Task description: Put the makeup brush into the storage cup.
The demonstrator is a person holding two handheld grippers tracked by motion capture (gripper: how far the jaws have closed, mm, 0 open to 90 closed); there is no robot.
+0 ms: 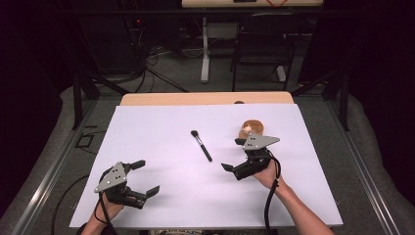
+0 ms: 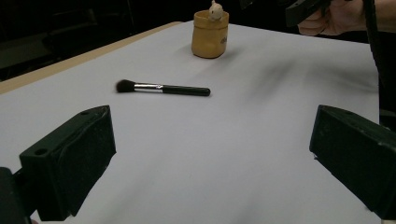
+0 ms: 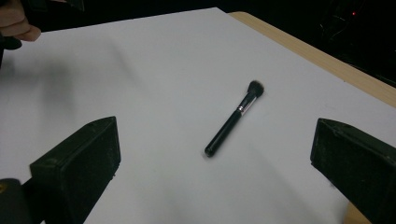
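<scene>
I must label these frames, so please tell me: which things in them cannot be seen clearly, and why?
- Wooden cup, high view: near side hidden behind the right gripper.
- Pale object in the cup, left gripper view: too small to identify.
- Left gripper, high view: open, holding nothing.
- Makeup brush: any handle marking too small to read.

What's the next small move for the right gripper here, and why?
Probably ease the right gripper forward and down toward the brush, lining its open jaws across the handle. The brush lies flat and untouched on the white sheet, straight ahead between those jaws in the right gripper view. The left gripper is also open, but sits farther off. The tan cup stands upright beyond.
</scene>
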